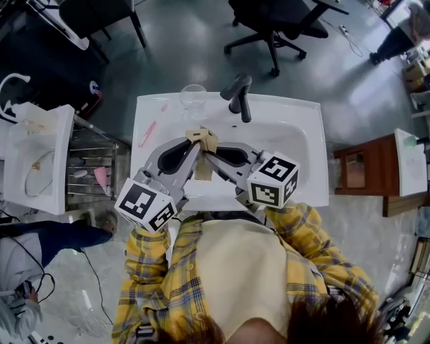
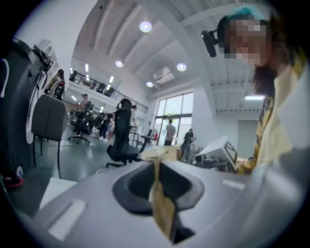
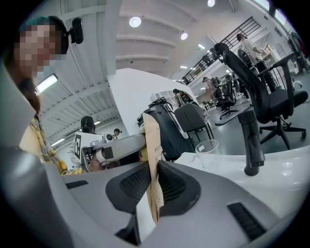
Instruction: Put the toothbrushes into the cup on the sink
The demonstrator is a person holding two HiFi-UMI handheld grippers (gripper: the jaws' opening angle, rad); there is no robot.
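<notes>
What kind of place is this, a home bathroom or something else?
Probably a lab or open office, not a bathroom: the sink with its faucet stands free on a polished floor, with office chairs behind it.

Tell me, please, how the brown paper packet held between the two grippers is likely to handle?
The brown paper packet looks thin and bent, so it is probably light and floppy. With the left gripper and the right gripper both shut on it, pulling apart would likely tear it. Flat paper should not roll.
</notes>
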